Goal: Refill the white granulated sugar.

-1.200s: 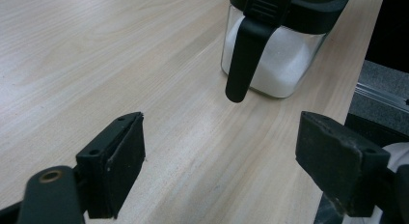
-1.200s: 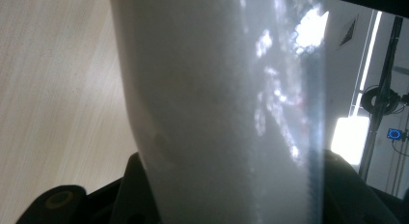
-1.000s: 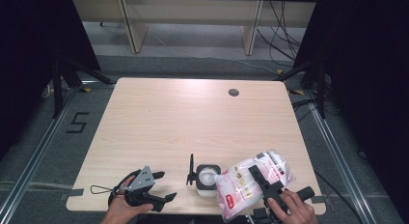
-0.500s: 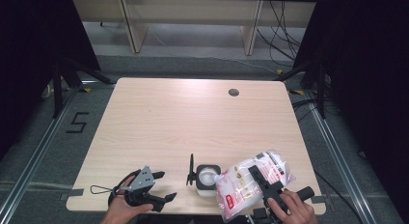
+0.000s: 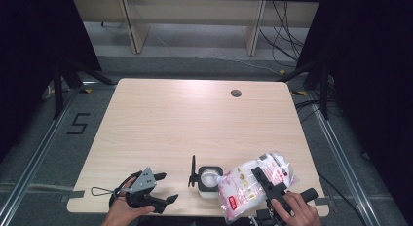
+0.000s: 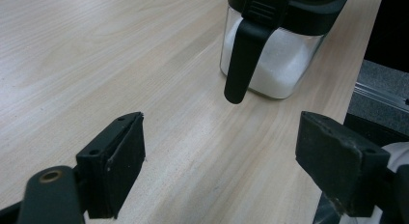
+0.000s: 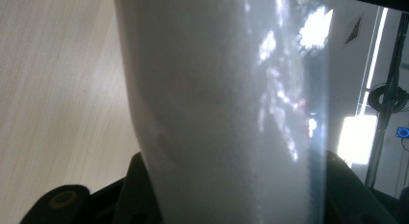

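Observation:
A clear jar point(image 5: 209, 179) of white powder stands near the table's front edge, its black lid point(image 5: 193, 171) flipped up on the left side. My left gripper point(image 5: 166, 188) lies low on the table to the jar's left, open and empty. In the left gripper view the jar point(image 6: 275, 64) stands just beyond my left gripper point(image 6: 219, 151), with the lid's black tab hanging down its side. My right gripper point(image 5: 264, 179) is shut on a plastic bag point(image 5: 248, 187) of white powder with red print, tilted with its left end next to the jar. Close up, the bag point(image 7: 217, 113) sits between the jaws.
The light wooden table point(image 5: 195, 119) has a round cable hole point(image 5: 236, 93) at the back right. Black stand legs point(image 5: 73, 75) flank the table on both sides. A "5" mark point(image 5: 78, 123) is on the floor at the left. Wooden shelving stands beyond.

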